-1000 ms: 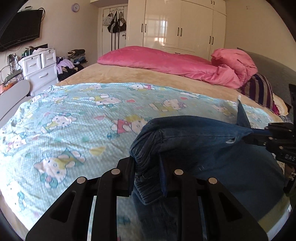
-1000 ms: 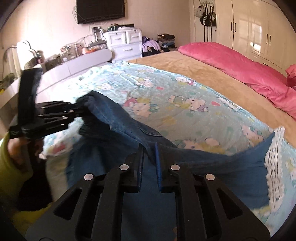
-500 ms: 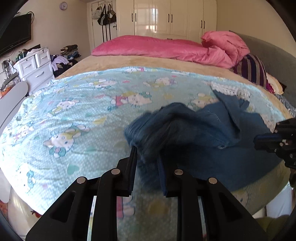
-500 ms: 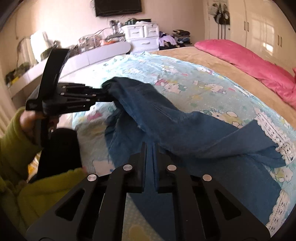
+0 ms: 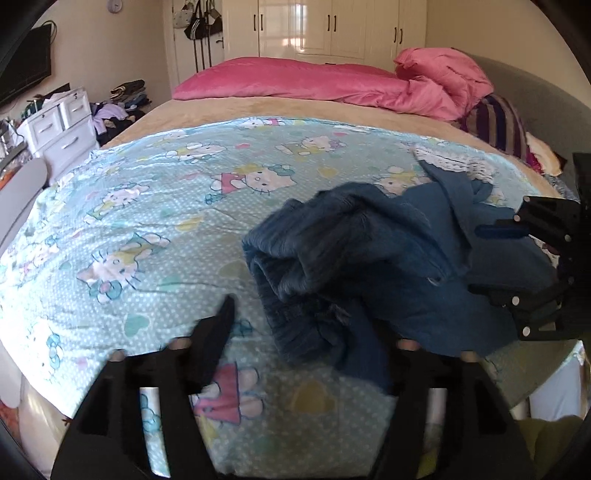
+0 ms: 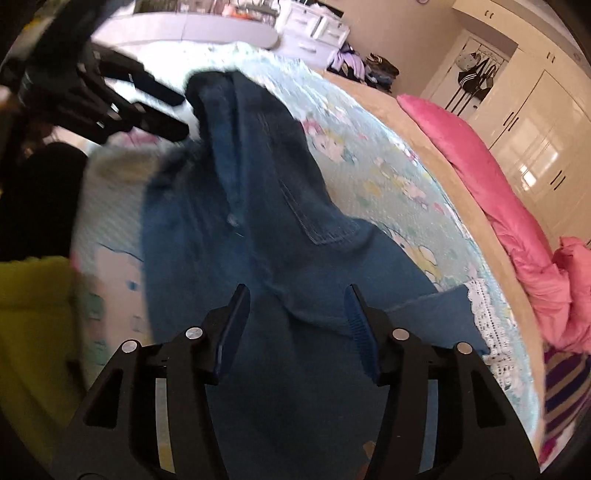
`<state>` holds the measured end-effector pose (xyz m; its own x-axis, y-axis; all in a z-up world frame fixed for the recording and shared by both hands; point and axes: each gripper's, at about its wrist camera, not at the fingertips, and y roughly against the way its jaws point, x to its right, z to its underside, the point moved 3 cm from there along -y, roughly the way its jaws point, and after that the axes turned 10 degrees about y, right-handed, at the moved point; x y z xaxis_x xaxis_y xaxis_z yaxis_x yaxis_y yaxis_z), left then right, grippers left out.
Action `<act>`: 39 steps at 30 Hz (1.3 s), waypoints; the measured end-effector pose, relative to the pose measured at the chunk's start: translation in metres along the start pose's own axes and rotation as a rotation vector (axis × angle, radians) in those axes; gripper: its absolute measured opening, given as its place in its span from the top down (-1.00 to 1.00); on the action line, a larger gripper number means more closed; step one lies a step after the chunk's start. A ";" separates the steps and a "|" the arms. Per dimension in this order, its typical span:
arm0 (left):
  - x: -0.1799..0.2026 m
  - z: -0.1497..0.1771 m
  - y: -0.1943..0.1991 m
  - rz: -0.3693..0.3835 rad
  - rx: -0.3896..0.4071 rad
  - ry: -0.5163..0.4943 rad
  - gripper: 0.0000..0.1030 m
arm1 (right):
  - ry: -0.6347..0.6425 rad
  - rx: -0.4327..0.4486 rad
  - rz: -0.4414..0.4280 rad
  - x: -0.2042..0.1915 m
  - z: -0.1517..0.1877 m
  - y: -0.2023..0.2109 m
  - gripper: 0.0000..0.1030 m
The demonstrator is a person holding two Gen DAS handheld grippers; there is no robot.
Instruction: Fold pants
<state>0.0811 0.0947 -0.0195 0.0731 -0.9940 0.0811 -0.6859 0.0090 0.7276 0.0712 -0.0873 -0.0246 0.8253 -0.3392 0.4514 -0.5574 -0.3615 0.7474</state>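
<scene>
Now both the left gripper [image 5: 306,328] and right gripper [image 6: 297,325] gape wide over crumpled jeans [image 5: 373,266] near the bed's [image 5: 122,206] front edge.

No text, brand, label or number can be read in either view. The light blue bedsheet [image 5: 155,206] carries only cartoon cat figures and hearts, no lettering. The round wall clock [image 5: 113,5] at the top edge is too small to show numerals, and a pale patch on the left gripper [image 6: 129,77] may be a marking, but it is blurred
</scene>
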 end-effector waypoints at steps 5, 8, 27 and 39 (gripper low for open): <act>0.003 -0.024 -0.010 -0.040 0.054 -0.044 -0.39 | 0.011 -0.007 -0.010 0.009 -0.003 -0.017 0.10; -0.001 -0.040 -0.023 0.068 0.032 0.007 0.53 | -0.026 -0.021 -0.047 0.017 -0.003 -0.028 0.10; -0.018 -0.015 -0.003 0.040 0.049 -0.080 0.77 | -0.174 0.212 -0.325 -0.004 0.001 0.056 1.00; -0.029 0.000 0.030 0.001 0.100 -0.058 0.05 | 0.002 0.092 -0.104 -0.005 -0.002 0.024 0.35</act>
<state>0.0584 0.1242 -0.0006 0.0321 -0.9987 0.0404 -0.7547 0.0023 0.6560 0.0539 -0.0921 -0.0078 0.8794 -0.2937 0.3748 -0.4744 -0.4732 0.7423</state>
